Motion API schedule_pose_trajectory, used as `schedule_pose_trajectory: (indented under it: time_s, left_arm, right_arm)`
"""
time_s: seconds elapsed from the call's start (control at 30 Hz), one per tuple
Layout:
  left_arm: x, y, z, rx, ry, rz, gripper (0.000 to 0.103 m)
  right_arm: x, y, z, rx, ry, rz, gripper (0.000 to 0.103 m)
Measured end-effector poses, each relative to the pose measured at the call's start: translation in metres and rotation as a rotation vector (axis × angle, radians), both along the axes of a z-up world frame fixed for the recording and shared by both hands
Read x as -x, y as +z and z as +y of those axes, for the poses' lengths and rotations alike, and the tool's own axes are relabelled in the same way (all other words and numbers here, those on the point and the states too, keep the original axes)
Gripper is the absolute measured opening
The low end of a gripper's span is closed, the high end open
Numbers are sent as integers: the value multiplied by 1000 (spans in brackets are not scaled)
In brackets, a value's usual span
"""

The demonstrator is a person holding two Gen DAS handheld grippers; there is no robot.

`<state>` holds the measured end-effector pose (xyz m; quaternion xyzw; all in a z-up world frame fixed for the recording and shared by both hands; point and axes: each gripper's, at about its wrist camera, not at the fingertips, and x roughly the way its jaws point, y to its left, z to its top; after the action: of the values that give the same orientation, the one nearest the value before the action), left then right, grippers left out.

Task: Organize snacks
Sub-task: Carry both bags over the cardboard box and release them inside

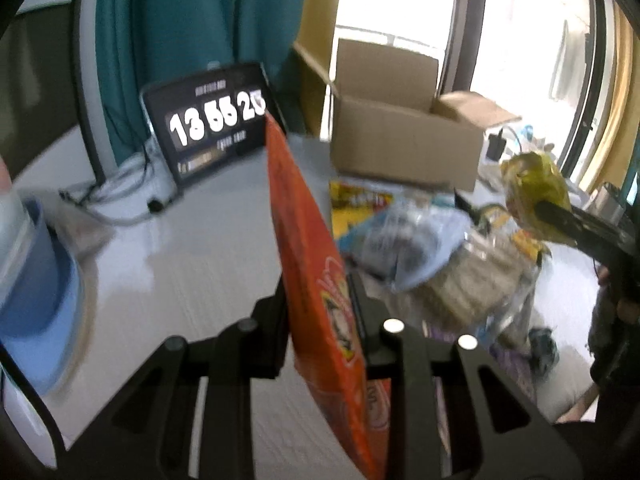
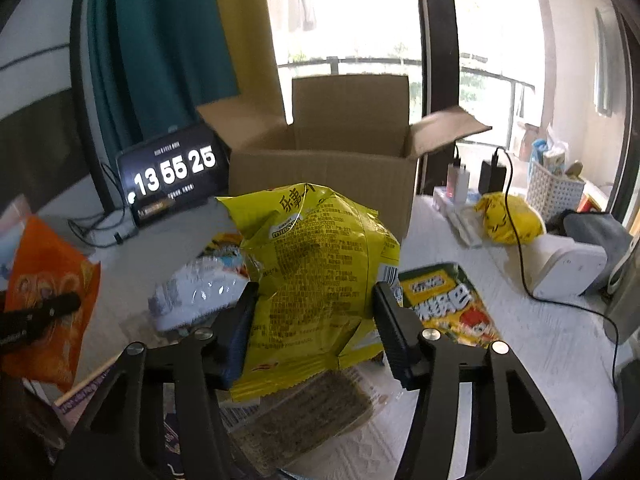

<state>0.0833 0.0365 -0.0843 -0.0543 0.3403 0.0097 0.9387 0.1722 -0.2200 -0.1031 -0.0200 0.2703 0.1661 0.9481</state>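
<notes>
Two claws, each clenched on a snack: left claw pinching an orange packet edge-on at frame centre, right claw squeezing a yellow chip bag — both lifted off the table, likely bound for the open cardboard box behind.

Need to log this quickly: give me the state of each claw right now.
Left claw: shut on the orange snack bag.
Right claw: shut on the yellow chip bag.
</notes>
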Motion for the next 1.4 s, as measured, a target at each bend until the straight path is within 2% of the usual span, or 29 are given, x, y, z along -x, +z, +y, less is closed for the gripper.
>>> schedule_pose_trajectory:
  time_s: [0.17,0.43,0.63,0.77,1.0,1.4]
  left_arm:
    - [-19,22,3,-15,-2,-79,27]
    - [-54,61,-9,-6,-43,-245,27]
    - [-86,82,-15,-4,-76,-327,27]
    - [-107,91,-14,4,-96,-355,27]
    - [-153,100,-21,-32,-108,-405,27]
    - [-230,106,-27,-85,-60,-443,27]
  right_arm:
    - [-2,17,-9,-24,-2,-47,59]
    - [-17,33,-13,-9,-13,-107,59]
    - [-33,48,-15,3,-26,-157,59]
    - [-51,56,-15,16,-32,-180,59]
    - [-93,69,-15,14,-32,-214,59]
    - [-162,84,-9,-10,-34,-226,59]
